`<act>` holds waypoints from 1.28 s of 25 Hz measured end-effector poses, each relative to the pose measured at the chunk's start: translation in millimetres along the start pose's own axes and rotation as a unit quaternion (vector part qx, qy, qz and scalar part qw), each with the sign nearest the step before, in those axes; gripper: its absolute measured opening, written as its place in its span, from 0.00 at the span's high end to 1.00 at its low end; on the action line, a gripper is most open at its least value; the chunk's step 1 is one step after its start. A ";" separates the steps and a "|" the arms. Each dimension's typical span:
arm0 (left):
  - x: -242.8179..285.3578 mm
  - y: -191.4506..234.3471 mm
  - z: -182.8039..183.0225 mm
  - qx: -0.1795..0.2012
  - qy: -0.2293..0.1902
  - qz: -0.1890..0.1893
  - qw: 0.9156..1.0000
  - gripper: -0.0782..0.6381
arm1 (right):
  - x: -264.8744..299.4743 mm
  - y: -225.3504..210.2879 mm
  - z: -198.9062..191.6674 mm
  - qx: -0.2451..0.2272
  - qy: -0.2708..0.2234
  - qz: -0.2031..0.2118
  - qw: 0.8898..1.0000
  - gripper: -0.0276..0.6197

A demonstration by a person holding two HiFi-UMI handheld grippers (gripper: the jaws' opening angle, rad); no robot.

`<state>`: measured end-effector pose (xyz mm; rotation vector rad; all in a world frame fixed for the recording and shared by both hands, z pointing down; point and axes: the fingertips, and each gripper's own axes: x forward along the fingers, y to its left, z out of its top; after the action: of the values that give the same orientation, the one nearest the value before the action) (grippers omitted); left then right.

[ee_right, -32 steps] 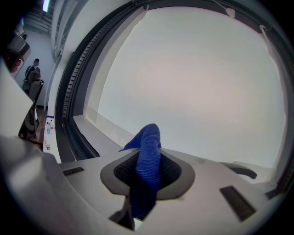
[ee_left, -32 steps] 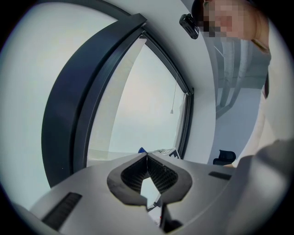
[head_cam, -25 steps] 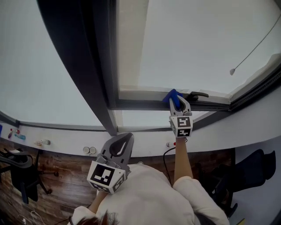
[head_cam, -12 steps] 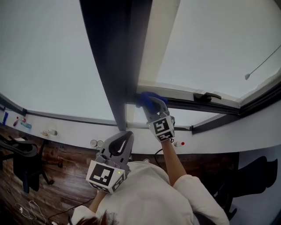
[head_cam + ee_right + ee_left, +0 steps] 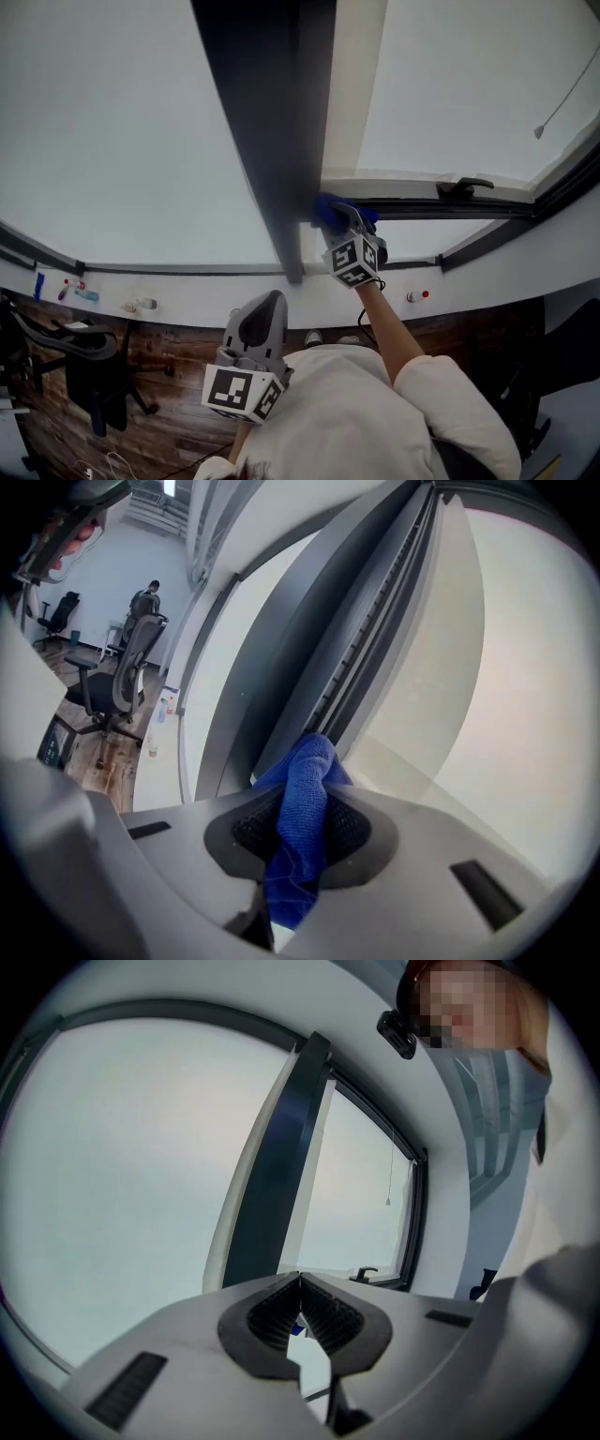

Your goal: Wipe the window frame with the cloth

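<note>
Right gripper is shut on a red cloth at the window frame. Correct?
No, the cloth is blue, not red; the right gripper view shows it. The right gripper is shut on it at the window frame.

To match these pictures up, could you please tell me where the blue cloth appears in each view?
Head view: blue cloth at centre, in the right tongs, at the frame corner.
Left gripper view: only a tiny blue speck beyond the shut left tongs, probably the cloth.
Right gripper view: lower centre, clamped in the right tongs.
Shared landmark: the dark frame post.
</note>
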<state>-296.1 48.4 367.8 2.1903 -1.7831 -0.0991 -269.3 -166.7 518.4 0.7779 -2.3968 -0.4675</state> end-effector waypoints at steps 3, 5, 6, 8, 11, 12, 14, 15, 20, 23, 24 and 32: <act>-4.1 0.1 2.4 0.000 -0.009 -0.003 1.000 0.88 | 1.2 0.2 0.6 0.002 -0.003 -0.001 1.000 0.84; -3.7 -0.3 1.2 0.000 -0.009 -0.006 1.000 0.88 | 2.5 -0.6 -1.5 -0.005 0.001 -0.001 1.000 0.84; -3.1 -1.2 0.4 0.001 -0.008 -0.008 1.000 0.88 | 2.7 -1.1 -3.1 -0.011 0.003 -0.002 1.000 0.84; -1.6 -4.7 -0.9 0.003 -0.007 -0.013 1.000 0.88 | 2.5 -1.6 -4.5 -0.019 0.004 -0.003 1.000 0.84; 0.7 -13.0 -1.7 0.007 -0.005 -0.024 1.000 0.88 | 0.8 -1.6 -5.8 -0.025 0.004 -0.004 1.000 0.84; 1.4 -15.2 -1.5 0.008 -0.005 -0.026 1.000 0.88 | -0.1 -2.1 -6.9 -0.024 0.006 -0.005 1.000 0.84; 2.7 -17.6 -0.9 0.010 -0.007 -0.030 0.999 0.88 | -2.2 -4.5 -9.8 -0.020 0.008 -0.008 1.000 0.84; 3.6 -18.0 -1.0 0.009 -0.008 -0.030 0.999 0.88 | -3.4 -6.0 -11.5 -0.018 0.008 -0.009 1.000 0.84; 11.1 -19.9 -5.3 0.002 -0.002 -0.033 0.999 0.88 | -5.4 -13.3 -17.0 -0.004 0.010 -0.006 1.000 0.84; 14.7 -22.3 -4.9 0.001 0.002 -0.038 0.999 0.88 | -5.7 -12.0 -17.8 -0.006 0.017 -0.001 1.000 0.84; 15.9 -23.0 -4.4 0.001 0.002 -0.040 0.999 0.88 | -5.7 -11.5 -17.7 -0.007 0.018 0.000 1.000 0.84; 18.1 -25.4 -5.4 0.002 0.004 -0.047 0.999 0.88 | -10.4 -16.4 -22.7 -0.002 0.021 -0.008 1.000 0.84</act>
<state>-266.8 36.4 368.3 2.2733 -1.6784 -0.1088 -241.5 -176.2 523.9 0.7974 -2.3526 -0.4568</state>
